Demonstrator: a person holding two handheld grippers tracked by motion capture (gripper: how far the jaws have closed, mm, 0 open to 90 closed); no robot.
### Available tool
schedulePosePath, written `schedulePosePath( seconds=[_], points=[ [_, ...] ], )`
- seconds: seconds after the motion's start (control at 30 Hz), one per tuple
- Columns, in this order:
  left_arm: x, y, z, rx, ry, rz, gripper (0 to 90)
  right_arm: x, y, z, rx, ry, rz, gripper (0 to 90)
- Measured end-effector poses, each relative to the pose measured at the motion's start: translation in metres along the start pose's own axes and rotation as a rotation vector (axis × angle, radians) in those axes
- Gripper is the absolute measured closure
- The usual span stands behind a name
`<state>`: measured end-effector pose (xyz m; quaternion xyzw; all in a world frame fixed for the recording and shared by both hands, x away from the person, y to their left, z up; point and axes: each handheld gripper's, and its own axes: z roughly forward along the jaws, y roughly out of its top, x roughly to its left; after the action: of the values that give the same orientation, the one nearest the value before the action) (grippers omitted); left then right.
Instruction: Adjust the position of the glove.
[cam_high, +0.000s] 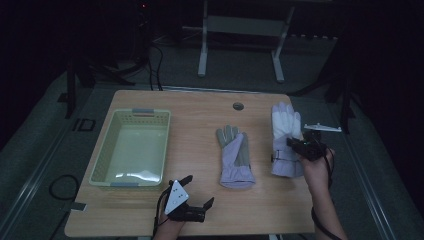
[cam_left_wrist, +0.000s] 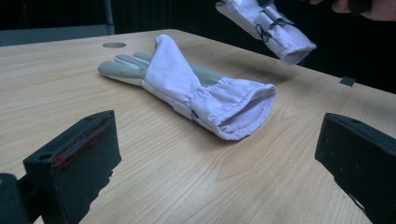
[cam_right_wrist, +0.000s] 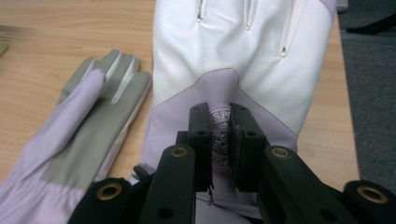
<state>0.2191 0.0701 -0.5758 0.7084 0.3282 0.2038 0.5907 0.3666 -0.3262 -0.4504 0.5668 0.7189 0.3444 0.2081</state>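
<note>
Right now, as I see it:
Right gripper (cam_right_wrist: 219, 135): my jaws pinch the white glove (cam_high: 285, 131), lifted at the table's (cam_high: 200, 115) right side.
Left gripper (cam_high: 197, 192): my jaws spread wide, holding nothing.
Grey-palmed glove (cam_left_wrist: 187, 86): flat mid-table.

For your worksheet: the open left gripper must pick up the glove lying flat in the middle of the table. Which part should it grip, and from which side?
Probably the gathered cuff of the middle glove. It stands thickest and faces the left gripper, so come in low from the table's near edge, jaws straddling the cuff's rim. The fingers lie flat, offering less to pinch.
</note>
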Motion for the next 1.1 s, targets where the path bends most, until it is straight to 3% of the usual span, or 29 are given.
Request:
schedulePosePath(
  seconds=[0.13,0.2,0.6,0.9,1.1],
  points=[
    [0.0,0.0,0.0,0.0,0.001,0.005,0.1,0.008,-0.015,-0.001,0.02,-0.052,-0.005,80.6],
    [0.0,0.0,0.0,-0.001,0.001,0.006,0.1,0.01,-0.022,0.004,0.04,-0.055,0.008,80.5],
    [0.0,0.0,0.0,0.006,-0.003,0.009,0.1,0.007,-0.042,0.043,0.129,-0.053,0.048,79.7],
    [0.0,0.0,0.0,0.007,-0.004,0.009,0.1,0.005,-0.048,0.056,0.138,-0.043,0.048,75.8],
    [0.0,0.0,0.0,0.007,-0.002,0.007,0.1,0.002,-0.049,0.06,0.135,-0.028,0.063,67.5]
  ],
)
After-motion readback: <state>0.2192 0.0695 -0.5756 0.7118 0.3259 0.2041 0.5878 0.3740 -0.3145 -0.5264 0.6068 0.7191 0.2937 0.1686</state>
